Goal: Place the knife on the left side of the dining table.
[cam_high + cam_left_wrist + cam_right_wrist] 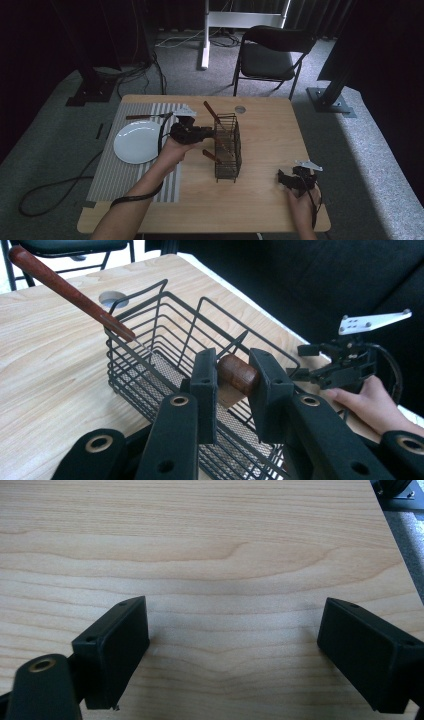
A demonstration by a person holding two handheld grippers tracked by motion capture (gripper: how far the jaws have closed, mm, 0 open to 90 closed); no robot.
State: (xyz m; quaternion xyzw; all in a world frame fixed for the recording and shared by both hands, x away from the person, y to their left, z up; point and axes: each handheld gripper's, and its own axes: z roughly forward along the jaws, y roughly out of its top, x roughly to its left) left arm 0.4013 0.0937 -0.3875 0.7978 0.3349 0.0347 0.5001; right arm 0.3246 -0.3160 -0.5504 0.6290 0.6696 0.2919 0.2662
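Observation:
A black wire basket (228,167) stands mid-table. My left gripper (208,132) is at its left side, shut on the brown wooden handle (239,374) of a utensil; the rest of that utensil is hidden behind the pads. A second wooden-handled utensil (65,287) leans out of the basket's far corner (212,114). A third handle (211,156) pokes out low on the basket's left side. My right gripper (295,178) rests near the front right of the table, its jaws (235,655) wide open over bare wood, holding nothing.
A striped placemat (107,177) covers the table's left part, with a white plate (136,142) and another wooden-handled utensil (145,116) at its far end. A round cable hole (240,109) lies behind the basket. A black chair (270,52) stands beyond the table.

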